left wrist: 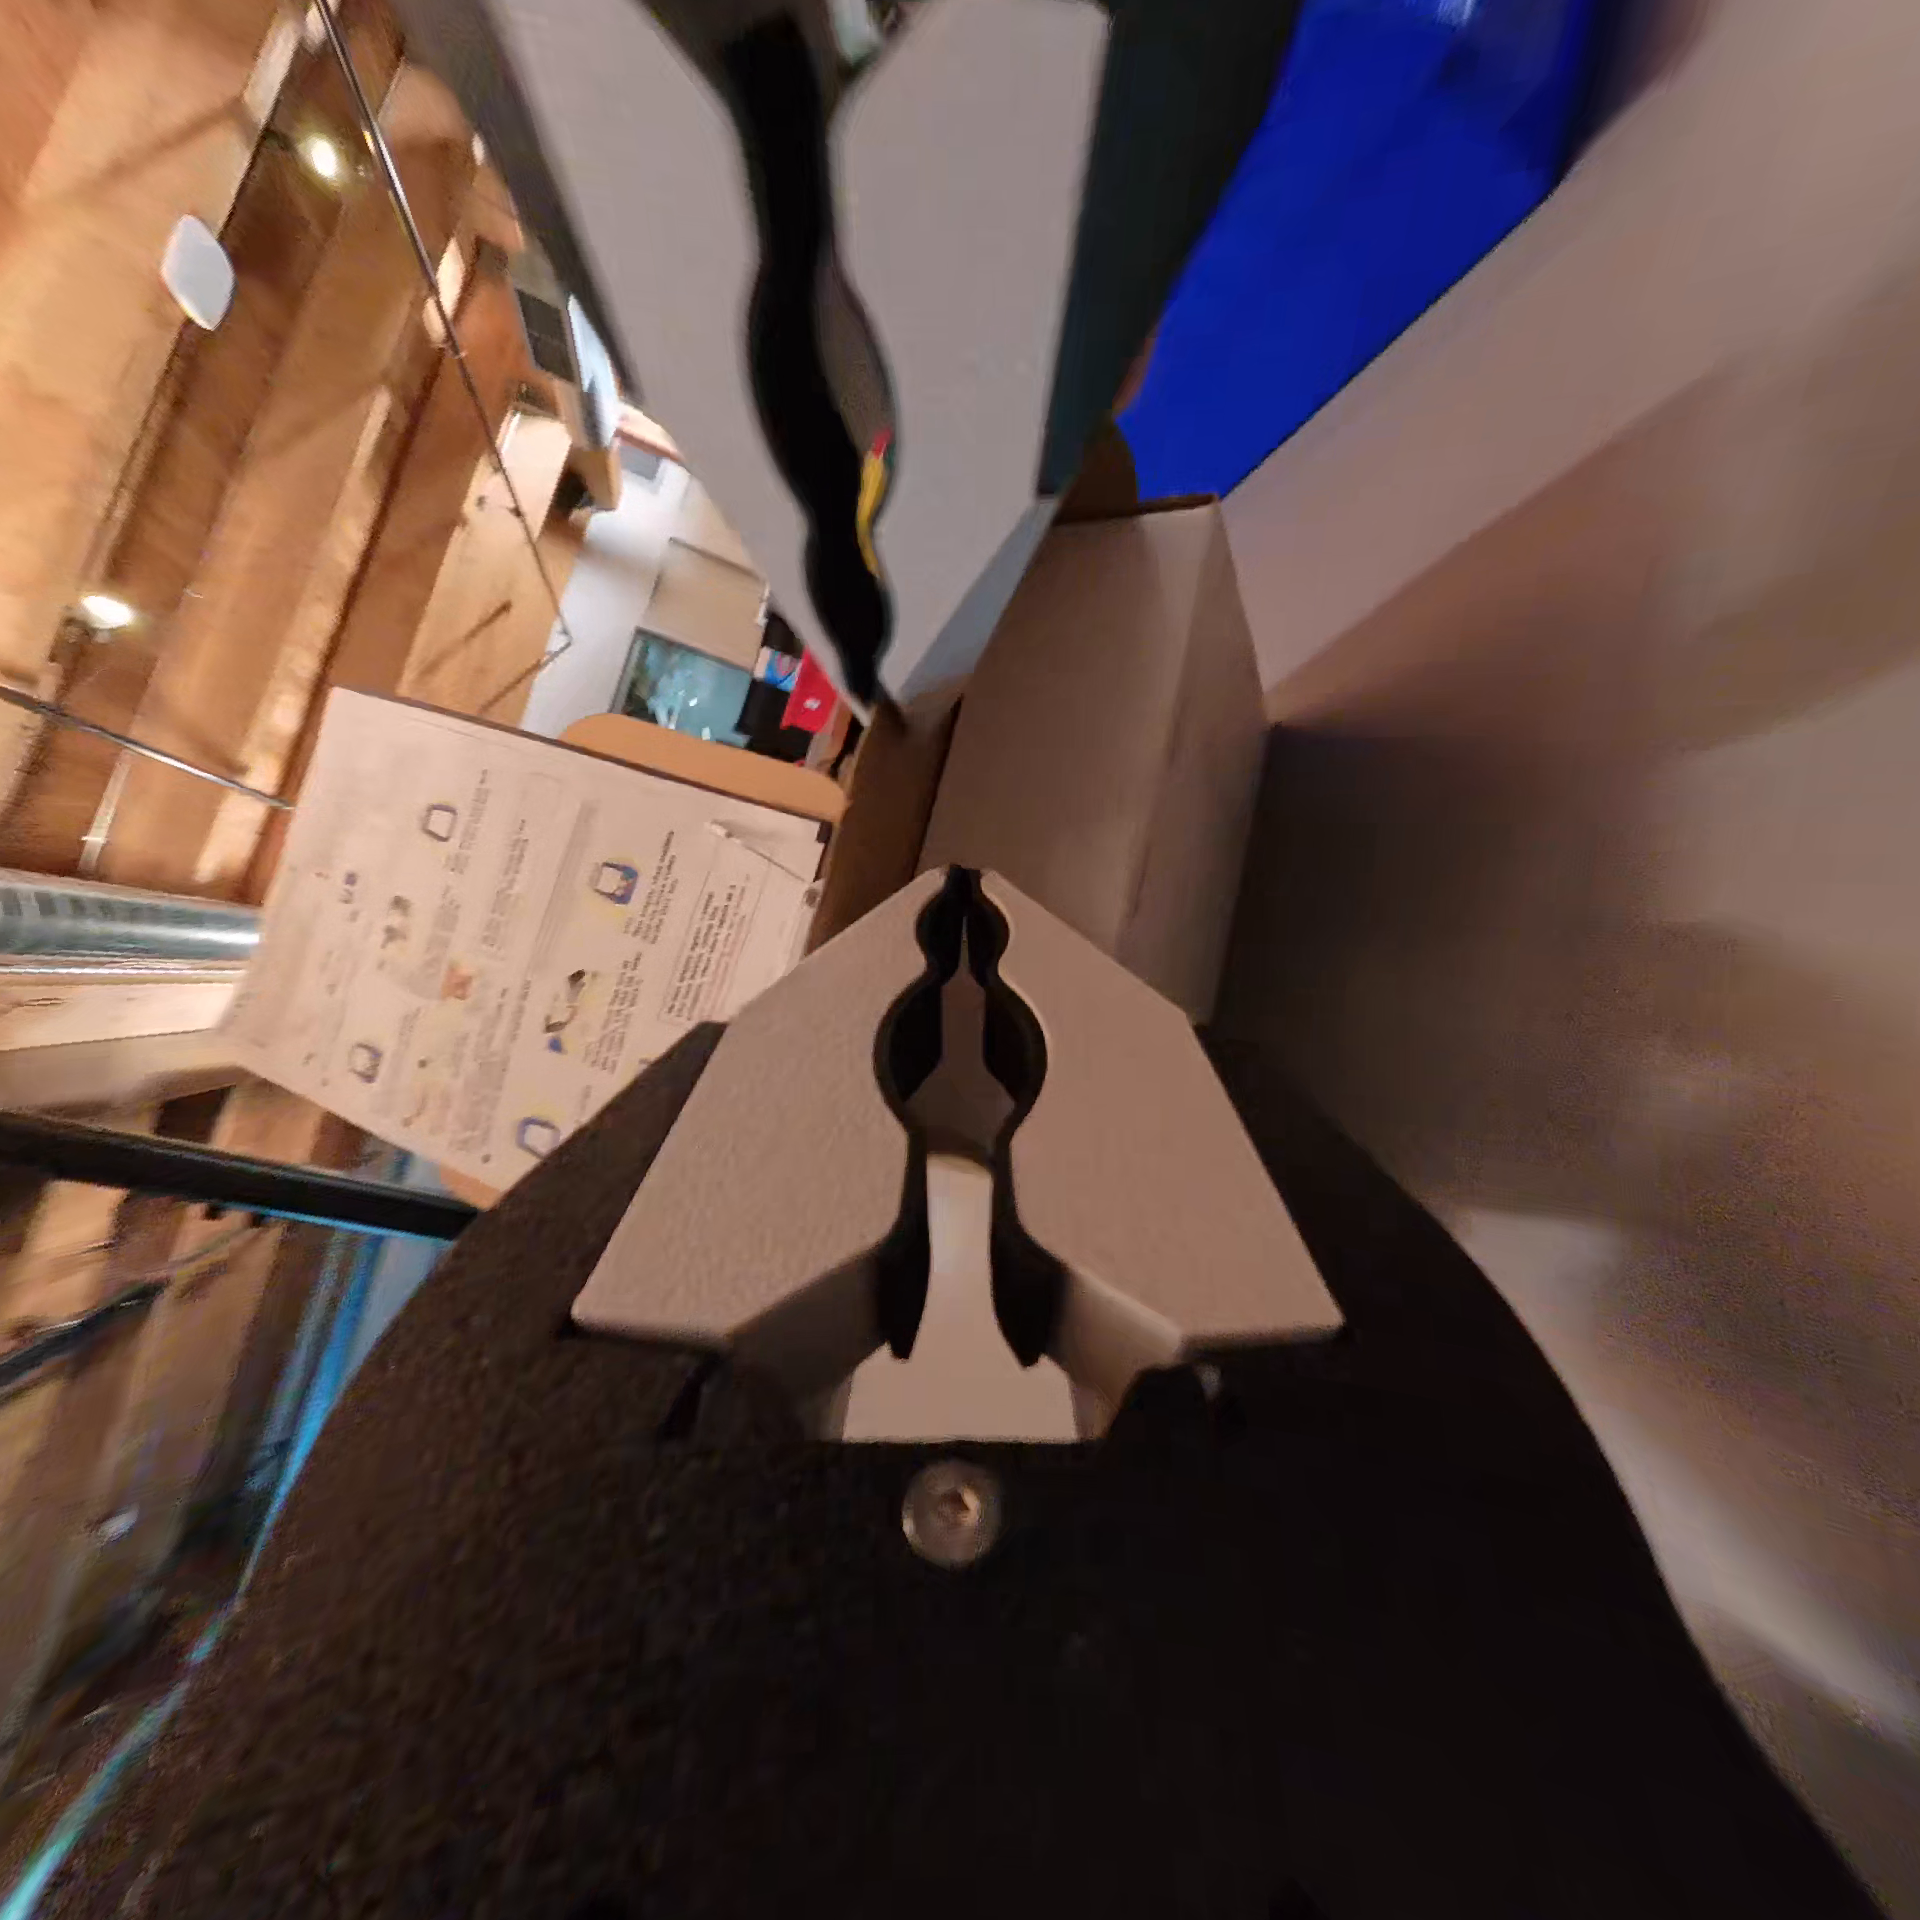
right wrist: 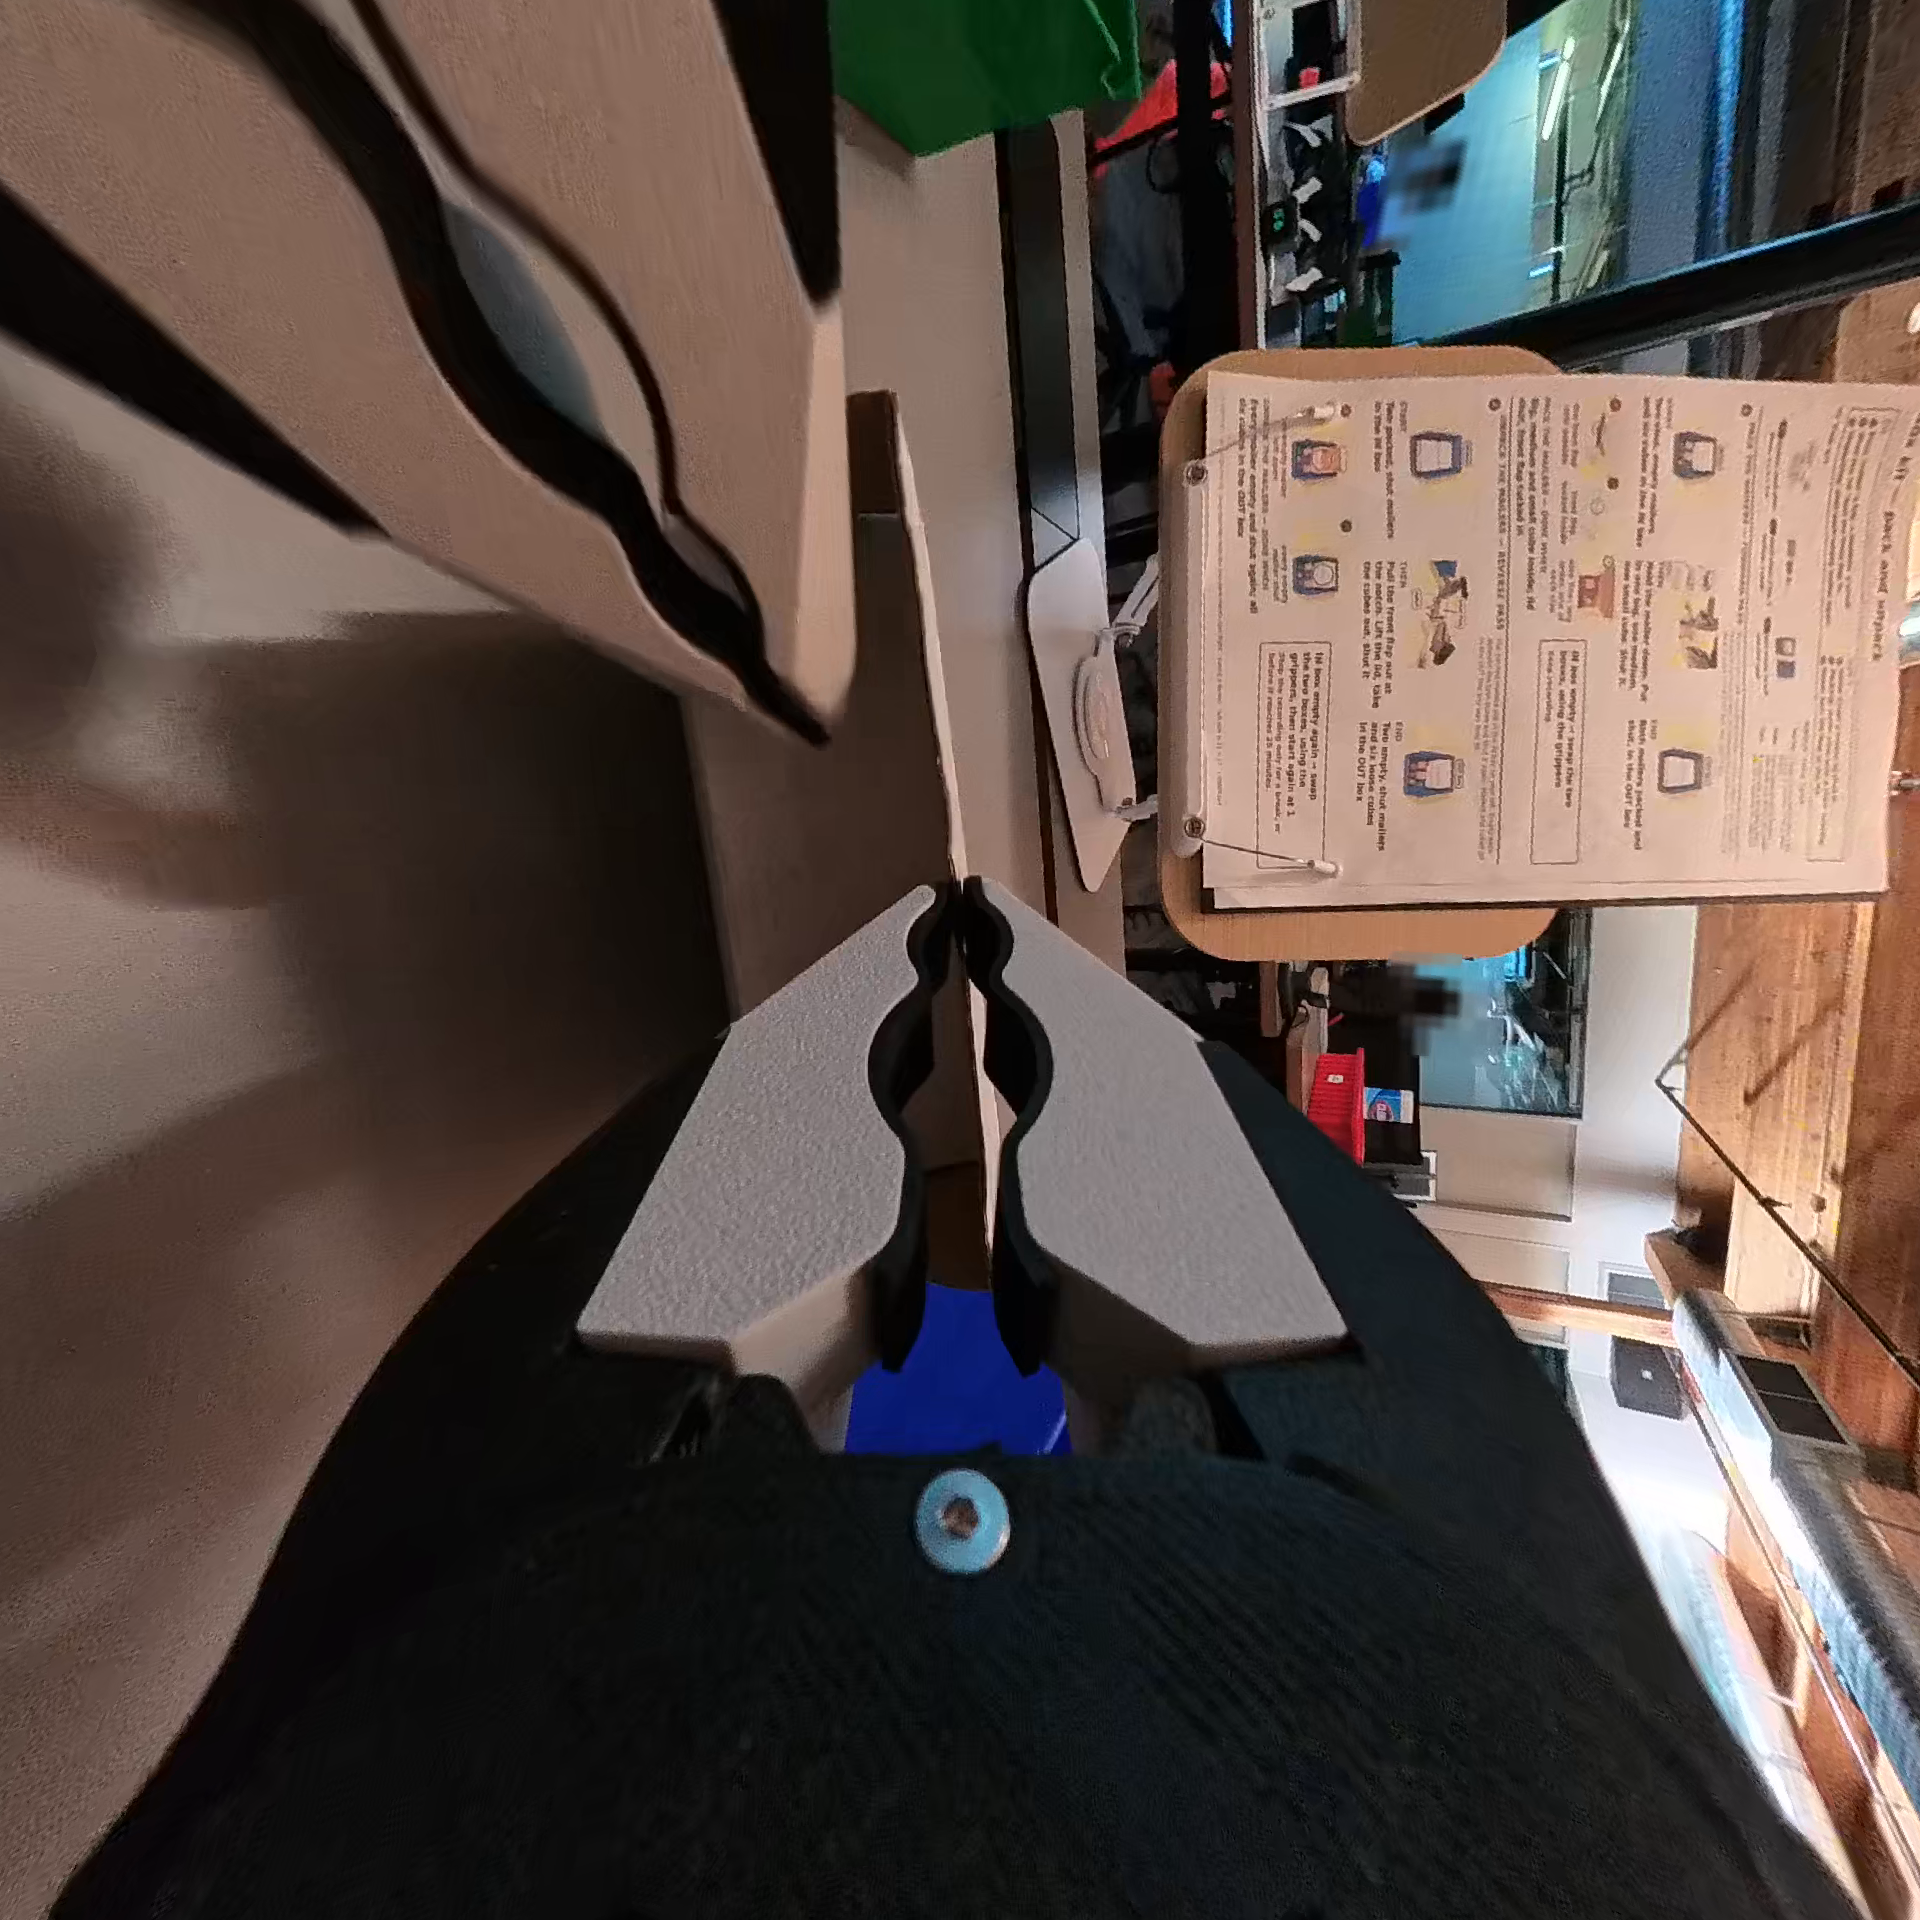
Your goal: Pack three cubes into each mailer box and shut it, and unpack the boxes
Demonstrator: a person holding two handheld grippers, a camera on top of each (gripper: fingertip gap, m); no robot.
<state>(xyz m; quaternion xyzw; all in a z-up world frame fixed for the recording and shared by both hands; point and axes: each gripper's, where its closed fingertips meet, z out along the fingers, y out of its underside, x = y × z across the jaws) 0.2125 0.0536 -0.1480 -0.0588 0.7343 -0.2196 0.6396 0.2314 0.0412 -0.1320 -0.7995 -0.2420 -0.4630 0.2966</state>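
White cardboard fills both views: one mailer box (left wrist: 1101, 769), its panels close around both tools. Blue shows past its wall in the left wrist view, though whether that is a cube or something else cannot be told, and what the box holds is hidden. The left gripper (left wrist: 961, 883) has its jaws together with nothing clearly between them. The right gripper (right wrist: 958, 894) has its jaws clamped on the thin edge of a box flap (right wrist: 935, 644). One instruction sheet (right wrist: 1538, 634) hangs on a board behind.

Workshop: posted instruction sheet (right wrist: 1538, 634), timber walls (left wrist: 125, 436)
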